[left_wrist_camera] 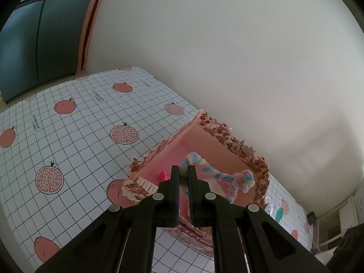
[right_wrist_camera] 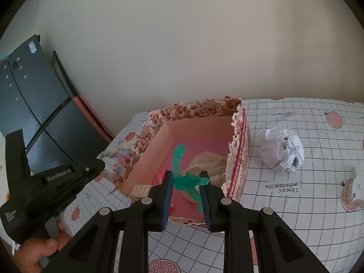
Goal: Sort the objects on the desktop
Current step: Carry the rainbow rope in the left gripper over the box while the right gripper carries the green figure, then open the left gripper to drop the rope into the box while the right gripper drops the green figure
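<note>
A pink-lined box with a brown floral rim stands on the checked cloth by the wall. My right gripper hangs over the box's near side, shut on a translucent green lizard-like figure. My left gripper is shut on a pastel rainbow fuzzy rope, which dangles over the box. In the right wrist view the left gripper comes in from the left, a hand on its handle, with the rope hanging by the box's left wall.
Inside the box lie a beige bundle, a wooden piece and a small red item. A crumpled paper ball and a white scrap lie right of the box. A dark cabinet stands at the left.
</note>
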`<state>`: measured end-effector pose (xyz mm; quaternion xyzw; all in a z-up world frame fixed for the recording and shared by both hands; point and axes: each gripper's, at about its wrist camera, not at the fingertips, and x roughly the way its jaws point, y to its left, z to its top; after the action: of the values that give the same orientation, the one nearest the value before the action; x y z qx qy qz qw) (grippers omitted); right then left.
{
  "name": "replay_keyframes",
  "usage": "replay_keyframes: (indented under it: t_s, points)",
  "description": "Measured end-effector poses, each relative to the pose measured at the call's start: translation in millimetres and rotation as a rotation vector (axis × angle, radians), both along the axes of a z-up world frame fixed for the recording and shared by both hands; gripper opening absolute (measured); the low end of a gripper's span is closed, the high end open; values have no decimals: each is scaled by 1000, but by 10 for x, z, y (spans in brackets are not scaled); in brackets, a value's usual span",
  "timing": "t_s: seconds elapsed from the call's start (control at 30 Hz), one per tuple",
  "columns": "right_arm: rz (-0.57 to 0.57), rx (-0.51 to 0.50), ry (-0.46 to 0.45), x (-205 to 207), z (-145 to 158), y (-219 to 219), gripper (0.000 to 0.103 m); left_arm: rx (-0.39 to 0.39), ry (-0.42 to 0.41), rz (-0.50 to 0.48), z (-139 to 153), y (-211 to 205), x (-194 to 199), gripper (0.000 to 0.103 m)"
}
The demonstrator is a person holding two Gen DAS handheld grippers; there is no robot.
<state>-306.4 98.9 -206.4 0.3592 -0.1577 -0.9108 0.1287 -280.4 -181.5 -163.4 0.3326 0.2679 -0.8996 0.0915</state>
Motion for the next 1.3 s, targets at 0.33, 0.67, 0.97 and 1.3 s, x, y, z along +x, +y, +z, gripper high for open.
replay_keyframes:
  t_s: [0.33, 0.67, 0.97, 1.3]
  points:
    - [4, 16, -28, -44, -95, -42, 25, 1, -18, -41, -75, 79, -78, 6]
    - [6, 24, -61, -82, -196, -51, 25, -27, -89, -90, -247, 243, -197, 7]
    - [11, 34, -61, -88, -197, -70, 28, -30, -124, -98, -323, 267, -229, 7]
    - [15, 45, -64, -95, -192, -87, 28, -32, -136, -105, -341, 259, -247, 7]
